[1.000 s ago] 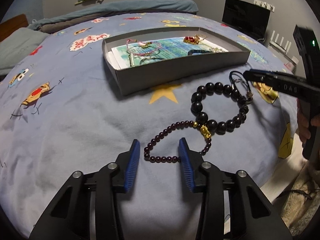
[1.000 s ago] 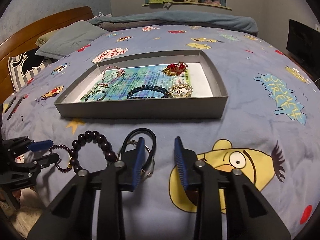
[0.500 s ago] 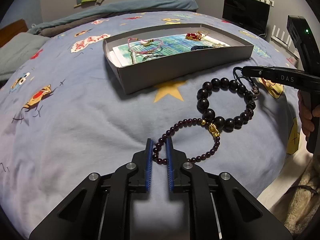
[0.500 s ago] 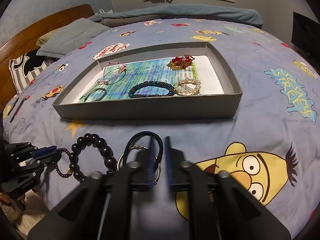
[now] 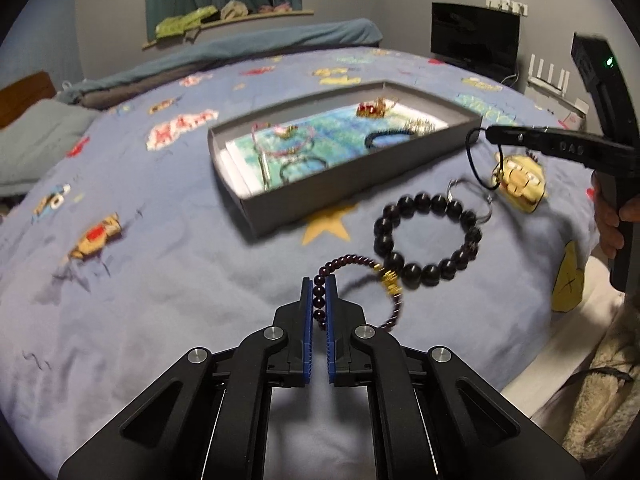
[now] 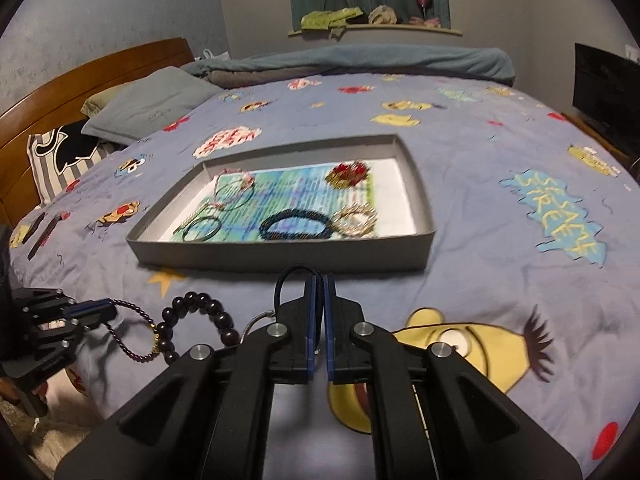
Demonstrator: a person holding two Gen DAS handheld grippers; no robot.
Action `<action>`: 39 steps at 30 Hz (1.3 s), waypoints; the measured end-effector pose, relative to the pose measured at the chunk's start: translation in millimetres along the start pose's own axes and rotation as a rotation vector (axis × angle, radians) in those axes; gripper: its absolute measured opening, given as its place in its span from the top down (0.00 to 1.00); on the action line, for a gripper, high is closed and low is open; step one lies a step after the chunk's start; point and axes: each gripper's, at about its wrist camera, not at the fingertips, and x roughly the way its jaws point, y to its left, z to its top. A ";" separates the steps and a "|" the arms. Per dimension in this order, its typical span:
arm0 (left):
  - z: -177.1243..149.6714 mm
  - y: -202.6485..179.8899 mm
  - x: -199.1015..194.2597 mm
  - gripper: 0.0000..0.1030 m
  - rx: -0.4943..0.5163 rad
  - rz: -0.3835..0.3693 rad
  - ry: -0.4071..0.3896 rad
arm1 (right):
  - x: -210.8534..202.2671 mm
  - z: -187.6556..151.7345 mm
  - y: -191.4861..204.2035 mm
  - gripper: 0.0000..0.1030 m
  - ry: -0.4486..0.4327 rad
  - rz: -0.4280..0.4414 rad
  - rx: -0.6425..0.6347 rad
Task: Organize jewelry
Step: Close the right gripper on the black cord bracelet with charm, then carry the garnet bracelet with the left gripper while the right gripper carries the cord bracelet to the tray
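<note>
My left gripper (image 5: 319, 280) is closing its last bit, the blue pads pressing on a strand of the small dark-red bead bracelet (image 5: 347, 260). Its gold charm (image 5: 390, 283) hangs just off the bedspread. Beside it the large black bead bracelet (image 5: 428, 236) lies on the bed. My right gripper (image 6: 319, 278) is shut on a thin black cord loop (image 6: 285, 285), which hangs from its tip in the left wrist view (image 5: 476, 160). Ahead stands the grey box tray (image 6: 280, 258), holding several bracelets on a printed sheet.
A thin silver hoop (image 5: 487, 205) lies by the black beads. The bed's near edge runs just behind both grippers. Pillows (image 6: 132, 108) and a wooden headboard (image 6: 80, 72) are far left, a dark screen (image 5: 474, 40) at the right. A hand (image 5: 612, 220) grips the right tool.
Both grippers closed from open, the left onto the small bead bracelet, the right onto the black cord loop. Both then rose, lifting their pieces partly off the bedspread.
</note>
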 end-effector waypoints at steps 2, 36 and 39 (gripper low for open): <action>5.0 -0.2 -7.4 0.94 0.005 -0.001 -0.021 | -2.7 2.0 -2.8 0.96 -0.005 -0.003 0.005; 164.4 1.9 48.2 0.94 0.065 -0.084 -0.131 | 62.9 100.3 -13.7 0.96 -0.027 -0.013 -0.008; 179.0 -0.6 67.8 0.94 0.061 -0.090 -0.118 | 76.1 106.3 -12.2 0.96 -0.017 -0.002 -0.009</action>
